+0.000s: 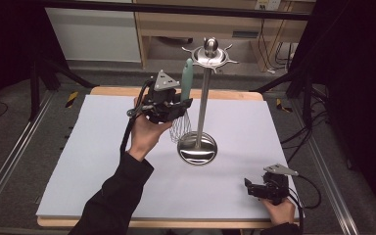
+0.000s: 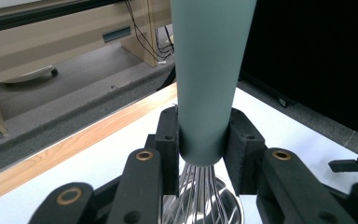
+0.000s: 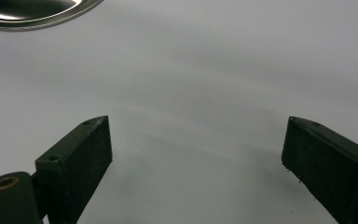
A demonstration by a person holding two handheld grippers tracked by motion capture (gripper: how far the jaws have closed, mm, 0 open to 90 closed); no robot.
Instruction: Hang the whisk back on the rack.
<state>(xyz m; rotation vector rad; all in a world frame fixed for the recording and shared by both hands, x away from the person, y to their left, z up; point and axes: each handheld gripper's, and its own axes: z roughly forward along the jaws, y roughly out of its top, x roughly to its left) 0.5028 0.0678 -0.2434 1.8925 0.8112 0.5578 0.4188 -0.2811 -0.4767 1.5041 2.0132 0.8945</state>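
A whisk with a teal handle and a wire head is held upright above the white table, just left of a steel utensil stand. My left gripper is shut on the whisk's handle, low down near the wires. The stand has a round base, a thin pole and a hooked crown with a ball. My right gripper rests near the table's front right corner, its jaws wide open over the bare white sheet with nothing between them.
The white sheet covers a wooden tabletop. The stand's base rim lies ahead of the right gripper. Metal rails run along both sides of the table. Wooden furniture and cables sit behind it.
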